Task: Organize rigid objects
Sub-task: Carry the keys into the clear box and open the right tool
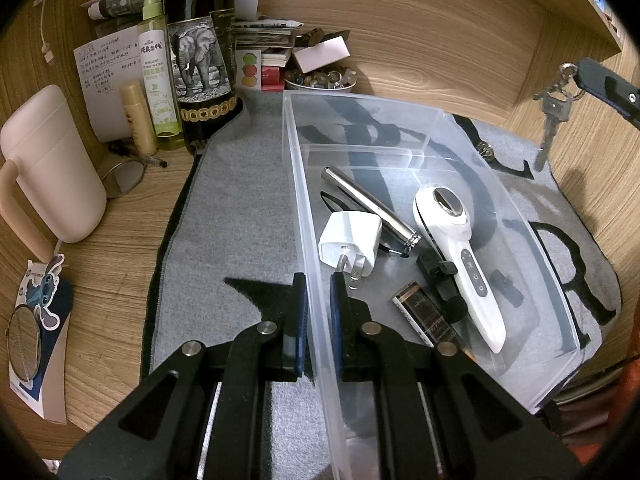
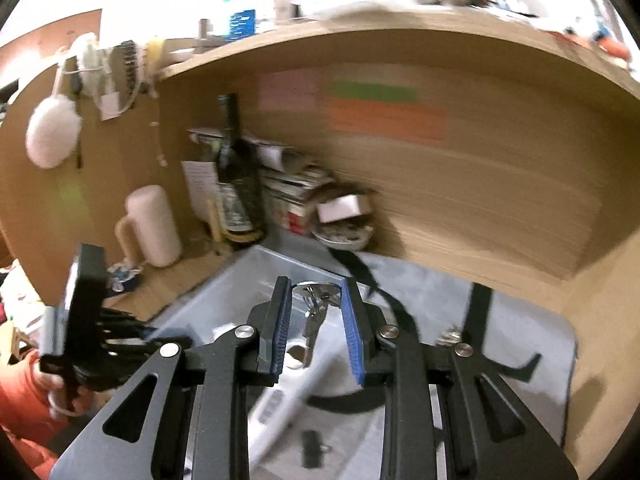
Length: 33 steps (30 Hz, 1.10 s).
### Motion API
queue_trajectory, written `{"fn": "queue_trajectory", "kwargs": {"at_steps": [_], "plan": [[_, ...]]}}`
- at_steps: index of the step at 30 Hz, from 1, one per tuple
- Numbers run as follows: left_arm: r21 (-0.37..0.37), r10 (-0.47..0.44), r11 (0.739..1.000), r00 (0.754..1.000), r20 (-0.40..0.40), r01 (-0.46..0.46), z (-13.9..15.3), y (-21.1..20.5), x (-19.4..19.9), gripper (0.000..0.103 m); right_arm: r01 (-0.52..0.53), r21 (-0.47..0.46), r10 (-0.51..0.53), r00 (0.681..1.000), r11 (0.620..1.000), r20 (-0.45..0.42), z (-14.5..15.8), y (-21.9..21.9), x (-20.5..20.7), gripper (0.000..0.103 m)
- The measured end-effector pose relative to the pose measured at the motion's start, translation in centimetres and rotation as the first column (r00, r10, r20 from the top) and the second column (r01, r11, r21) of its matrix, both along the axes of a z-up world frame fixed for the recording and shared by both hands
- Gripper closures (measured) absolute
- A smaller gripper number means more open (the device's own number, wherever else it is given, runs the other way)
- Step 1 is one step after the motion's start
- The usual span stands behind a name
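A clear plastic bin (image 1: 432,120) sits on a grey mat (image 1: 232,220). My left gripper (image 1: 318,282) is shut on the bin's left wall, one pad on each side. Inside the bin lie a white plug adapter (image 1: 352,238), a silver metal tube (image 1: 370,208), a white handheld device (image 1: 460,256), a small dark box (image 1: 424,318) and a black clip (image 1: 438,270). My right gripper (image 2: 315,283) is shut on the ring of a bunch of keys (image 2: 314,322), which hang over the bin. In the left wrist view the keys (image 1: 554,116) dangle from it at the upper right.
Against the back-left wall stand a dark elephant-label bottle (image 1: 200,52), a green spray bottle (image 1: 157,68), a pale mug (image 1: 52,164) and a bowl of beads (image 1: 320,80). A small round mirror (image 1: 124,176) lies by the mat. Wooden walls enclose the desk.
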<state>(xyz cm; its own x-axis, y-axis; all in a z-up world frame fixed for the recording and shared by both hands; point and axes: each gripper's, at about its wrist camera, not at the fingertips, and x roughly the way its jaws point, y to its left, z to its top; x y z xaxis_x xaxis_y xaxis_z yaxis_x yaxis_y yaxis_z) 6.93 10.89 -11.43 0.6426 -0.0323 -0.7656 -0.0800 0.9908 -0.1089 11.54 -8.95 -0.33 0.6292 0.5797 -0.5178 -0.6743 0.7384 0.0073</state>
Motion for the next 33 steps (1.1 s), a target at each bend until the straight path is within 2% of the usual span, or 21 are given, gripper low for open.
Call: {"fn": "queue_trajectory", "kwargs": {"at_steps": [7,15,25,30,33], "plan": [[0.001,-0.001,1.0,1.0,0.0,0.001,0.0,-0.1,0.0,0.093,-0.12,-0.049,0.116,0.99,0.992,-0.083,-3.0,4.4,-0.8,0.08],[0.0,-0.002,1.0,1.0,0.0,0.002,0.0,-0.1,0.0,0.093,-0.153,-0.122,0.127,0.973,0.981,-0.194,-7.1,7.0,0.4,0.08],[0.001,-0.001,1.0,1.0,0.0,0.001,0.0,-0.2,0.1,0.093,-0.131,-0.158,0.086,0.961,0.979,-0.264,-8.8,7.3,2.4,0.08],[0.002,-0.001,1.0,1.0,-0.001,0.001,0.0,-0.2,0.1,0.093,-0.148,-0.154,0.098,0.951,0.977,-0.294,-9.0,7.5,2.6,0.079],[0.006,-0.003,1.0,1.0,-0.002,0.003,0.0,-0.2,0.1,0.093,-0.139,-0.146,0.094,0.956,0.979,-0.279,-8.4,7.2,2.5,0.075]]}}
